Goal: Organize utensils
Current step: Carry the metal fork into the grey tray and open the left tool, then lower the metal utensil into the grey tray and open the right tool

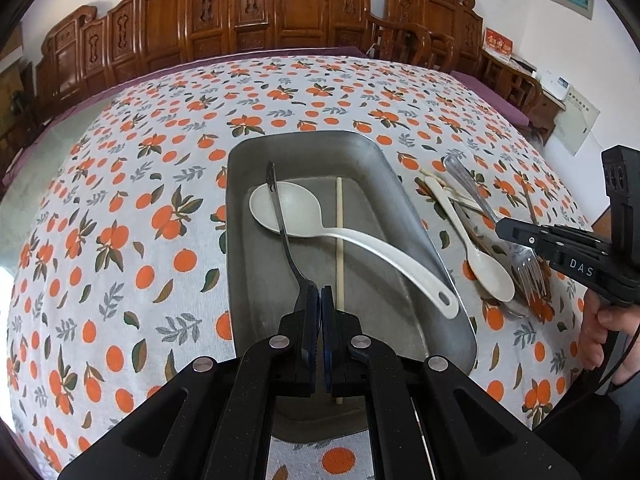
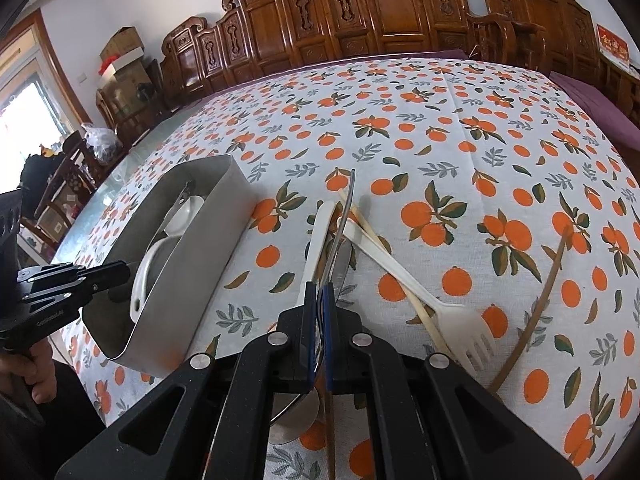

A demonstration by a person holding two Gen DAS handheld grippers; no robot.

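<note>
The surface's cloth point(image 1: 120, 200) is white with orange fruit and grey-green leaves. The tray point(image 1: 408, 216) is dull silver-grey. The ladle point(image 1: 288, 208) is cream-white, as is the plastic fork point(image 2: 460, 316). The screen point(image 1: 248, 12) is reddish-brown carved wood. Both tongs are black with blue pads point(image 2: 329, 320).

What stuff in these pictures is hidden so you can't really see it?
- Left wrist view: the head of the dark metal utensil is hidden between the left gripper fingers.
- Left wrist view: the chopstick in the metal tray has its near end behind that gripper.
- Right wrist view: the tray's wall hides most of what lies inside.
</note>
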